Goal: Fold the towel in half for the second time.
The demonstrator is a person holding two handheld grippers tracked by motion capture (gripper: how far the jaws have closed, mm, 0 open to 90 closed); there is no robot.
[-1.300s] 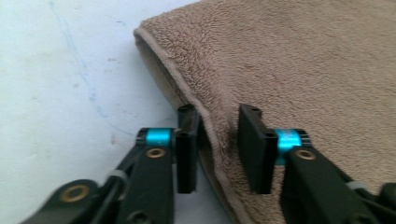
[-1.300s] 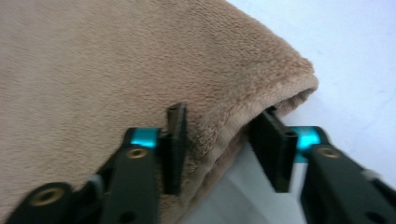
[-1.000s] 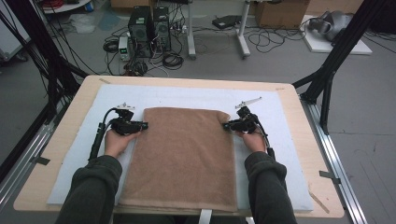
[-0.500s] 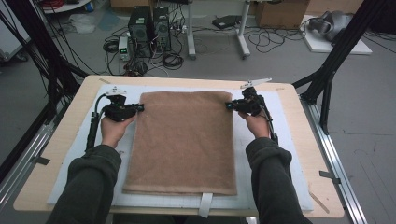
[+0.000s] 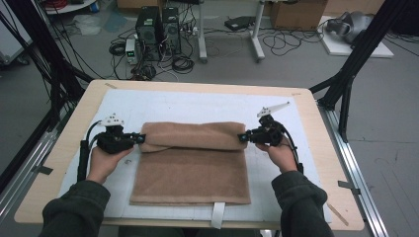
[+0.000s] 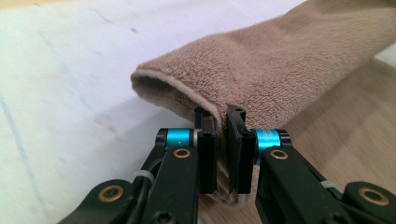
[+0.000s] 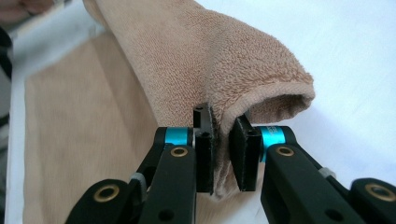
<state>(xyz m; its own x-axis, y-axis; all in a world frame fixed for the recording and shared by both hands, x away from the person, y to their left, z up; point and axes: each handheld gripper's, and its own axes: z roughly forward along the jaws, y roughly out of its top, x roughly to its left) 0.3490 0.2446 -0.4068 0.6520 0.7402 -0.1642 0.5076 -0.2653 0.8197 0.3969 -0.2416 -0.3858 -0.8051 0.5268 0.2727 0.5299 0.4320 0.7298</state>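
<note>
Towel (image 5: 190, 163) far edge now folded toward person, both grippers clamped.

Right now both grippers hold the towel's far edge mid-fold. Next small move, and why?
Probably carry both corners on toward the near edge, then lower. The left gripper and right gripper each pinch a corner, and the towel is only partly folded, its lifted edge arched over the flat half.

- Left claw (image 6: 223, 149): two black jaws rising from the bottom edge, blue collars and brass screws on the arms, closed tight on a fold of cloth.
- Towel (image 6: 280, 74): brown terry, hemmed edge curled over into an open-ended roll, running off to the upper right; flat layer beneath at right.
- Tabletop (image 6: 70, 84): white sheet cover with faint marks, left of the towel.
</note>
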